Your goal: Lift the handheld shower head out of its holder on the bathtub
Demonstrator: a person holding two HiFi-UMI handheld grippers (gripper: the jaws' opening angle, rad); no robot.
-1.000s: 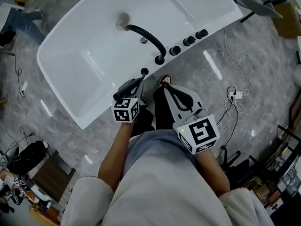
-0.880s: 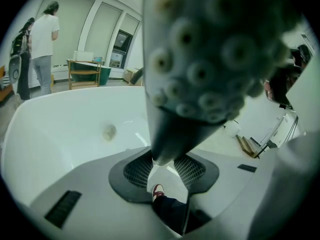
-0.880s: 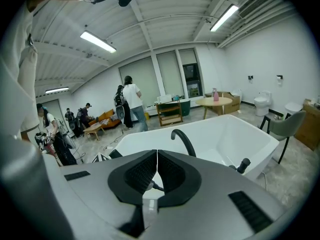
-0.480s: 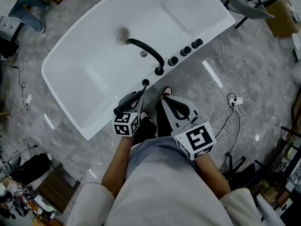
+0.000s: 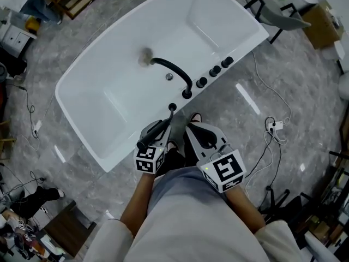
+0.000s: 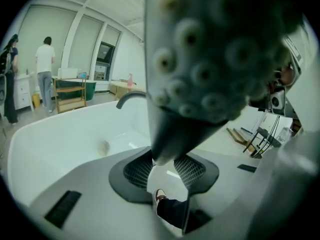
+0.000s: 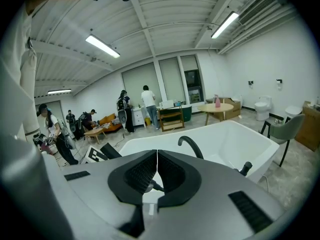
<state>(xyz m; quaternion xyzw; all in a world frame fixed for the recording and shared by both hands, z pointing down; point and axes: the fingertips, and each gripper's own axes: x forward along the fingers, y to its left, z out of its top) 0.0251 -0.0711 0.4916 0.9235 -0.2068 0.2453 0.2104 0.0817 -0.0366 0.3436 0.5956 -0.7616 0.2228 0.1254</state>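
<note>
Compared with a second ago, the left tool (image 6: 164,165) sits slightly farther back from the tub's rim, with the same thing in its grip. Its two ribbed pads pinch the tapering neck of the handheld shower head (image 6: 215,59), whose grey nozzle face fills the top of the left gripper view, turned toward the camera. From above, the dark shower head lies along that tool. Its narrow end is aimed at the small black holder (image 5: 172,107) on the near rim of the white bathtub (image 5: 103,100) and is just beside it; whether the two touch I cannot tell. The right tool (image 7: 157,155) hangs just beside the left one, its pads pressed together at the tips. Farther along the same rim stand a black arched spout (image 5: 173,70) and three black knobs (image 5: 215,71). Grey marbled floor (image 5: 283,91) surrounds the tub.
</note>
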